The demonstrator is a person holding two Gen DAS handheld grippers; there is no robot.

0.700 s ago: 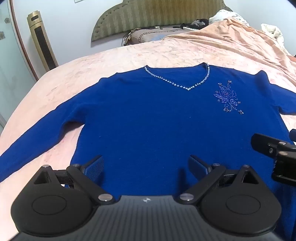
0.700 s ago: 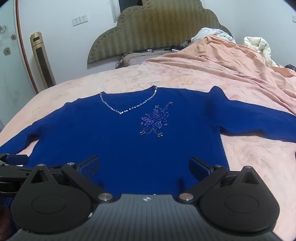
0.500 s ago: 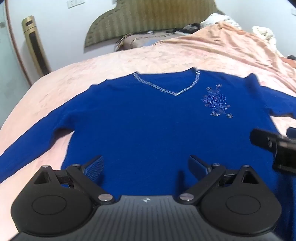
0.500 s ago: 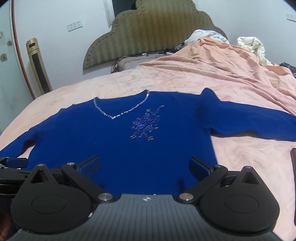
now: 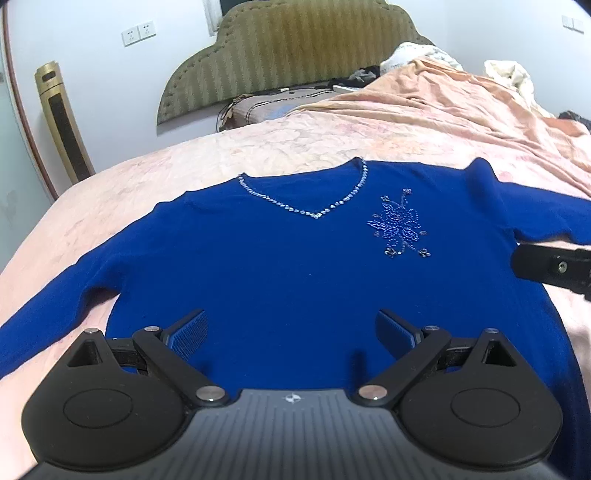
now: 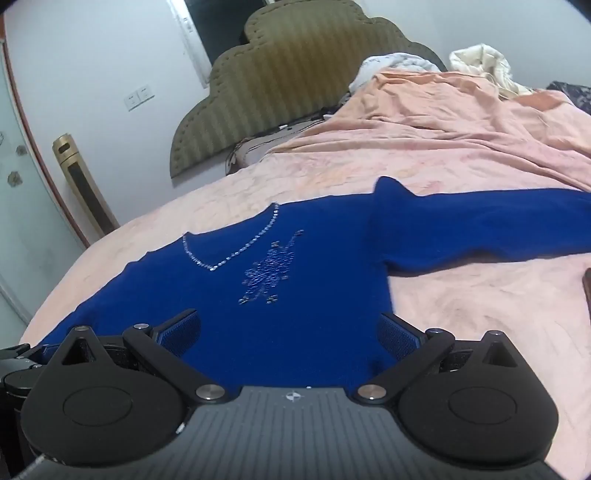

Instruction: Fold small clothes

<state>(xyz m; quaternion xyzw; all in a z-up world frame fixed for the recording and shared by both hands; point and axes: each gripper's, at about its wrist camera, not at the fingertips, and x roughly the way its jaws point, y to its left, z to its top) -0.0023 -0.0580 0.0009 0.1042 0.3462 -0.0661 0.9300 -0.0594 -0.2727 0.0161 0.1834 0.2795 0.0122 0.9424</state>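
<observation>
Blue sweater [image 5: 280, 266] lies flat, front up, on the pink bed [image 5: 147, 177]; my left gripper [image 5: 291, 332] and right gripper [image 6: 290, 330] hover over its hem, jaws released.

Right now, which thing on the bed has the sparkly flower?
Look at the pink bed below the green headboard. The blue sweater lies spread flat on it, the only thing with a beaded V-neck and sparkly flower.

White walls [image 5: 92, 22], olive striped headboard [image 5: 295, 48], pink-covered bed [image 5: 369, 133], gold tower fan [image 5: 62, 122].
</observation>
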